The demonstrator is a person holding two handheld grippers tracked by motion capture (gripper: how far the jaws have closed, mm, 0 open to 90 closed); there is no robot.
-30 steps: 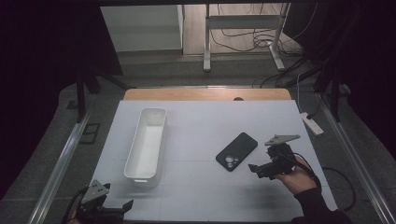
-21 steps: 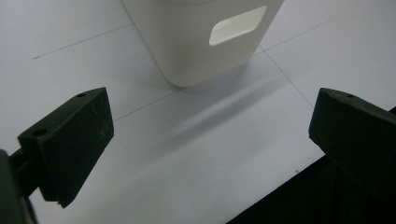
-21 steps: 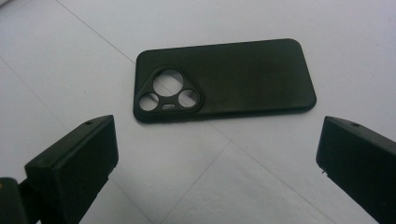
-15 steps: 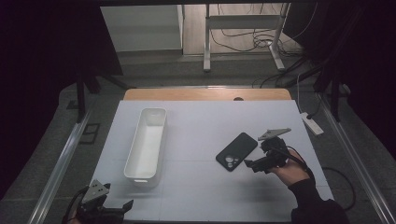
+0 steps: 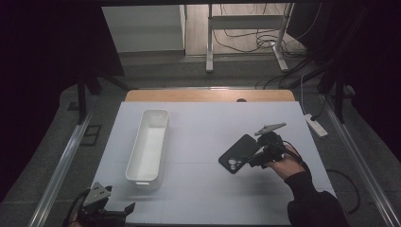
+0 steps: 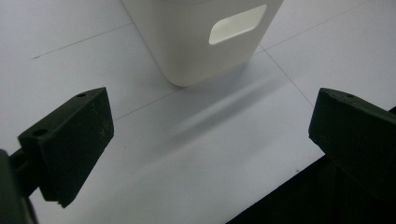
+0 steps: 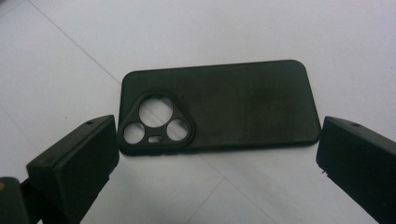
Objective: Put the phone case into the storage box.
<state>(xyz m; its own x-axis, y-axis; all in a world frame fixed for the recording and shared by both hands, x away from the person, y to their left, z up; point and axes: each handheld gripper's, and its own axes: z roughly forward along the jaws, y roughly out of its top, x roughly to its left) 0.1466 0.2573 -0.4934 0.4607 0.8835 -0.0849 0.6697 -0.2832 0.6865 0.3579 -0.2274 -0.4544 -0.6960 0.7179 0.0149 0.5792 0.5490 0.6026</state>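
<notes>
Spreading wide, the right gripper (image 7: 217, 154) is hovering over a black phone case (image 7: 219, 105), its two black jaws standing well apart with the case lying between and just beyond them. In the right gripper view the left jaw is sitting just beside the corner of the case that bears the camera cutout, while the right jaw is sitting just beside the opposite short end; whether either jaw is touching the case cannot be told. The case is lying flat, back side up, on the white table (image 7: 233, 32). In the high view the right gripper (image 5: 257, 156) is showing at the right half of the table, held by the person's right hand (image 5: 283, 163), whose dark sleeve (image 5: 309, 198) is coming in from the bottom edge; the phone case (image 5: 239, 152) is resting just left of it, turned at a slant.

Waiting at the near left corner of the table, the left gripper (image 5: 124, 210) is also standing wide open and holding nothing. In the left gripper view its jaws are framing bare table, and the short end of a white bin (image 6: 201, 37), with an oval handle slot, is standing ahead of them, apart from both. In the high view the white bin (image 5: 149, 144) is lying lengthwise on the left half of the table, well apart from the phone case.
</notes>
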